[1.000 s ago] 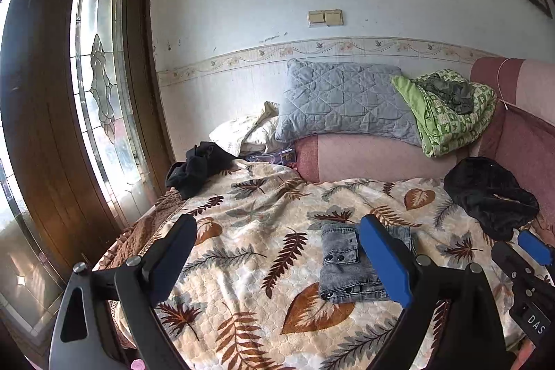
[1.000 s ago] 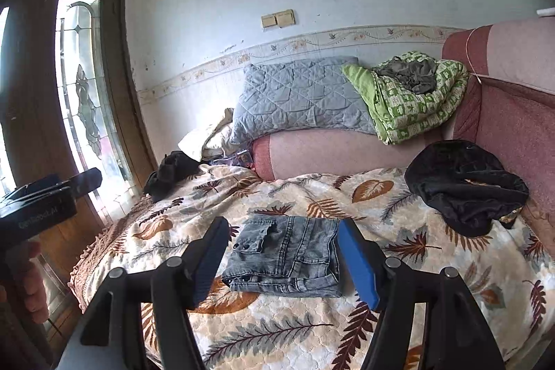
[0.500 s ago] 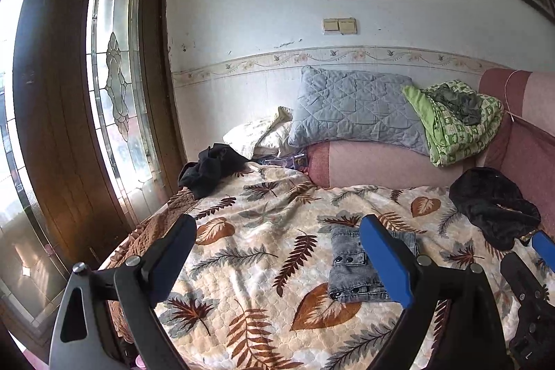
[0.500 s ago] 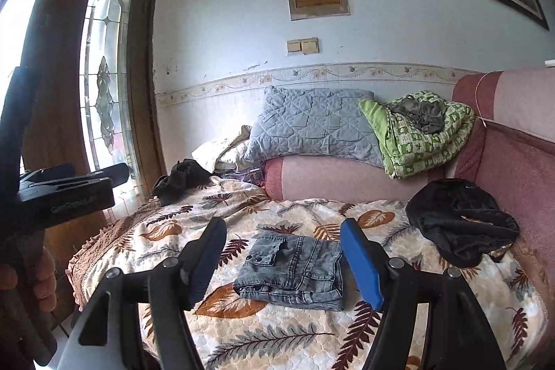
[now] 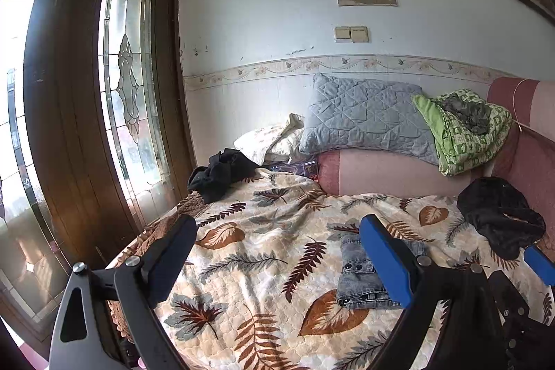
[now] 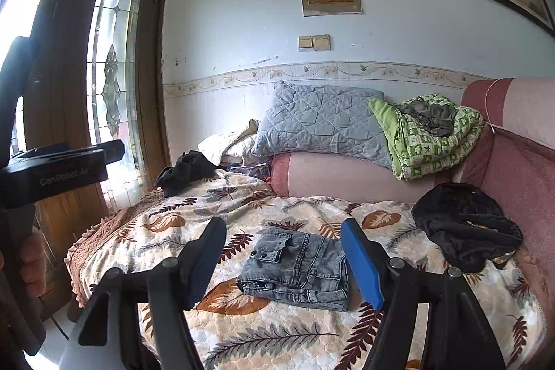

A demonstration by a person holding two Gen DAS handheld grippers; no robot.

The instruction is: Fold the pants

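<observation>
Folded grey denim pants (image 6: 298, 269) on leaf-print bed (image 6: 242, 335): probably heavy, stiff-soft; lift by folded edge; both grippers spread, empty.

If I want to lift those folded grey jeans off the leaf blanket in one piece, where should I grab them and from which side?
Grip the folded grey denim jeans at the thick stacked edge nearest the camera, coming in low from the front with the open right tool. All layers seem to meet there, so the bundle would likely stay folded; the pocket flap at the far left corner is loose.
</observation>
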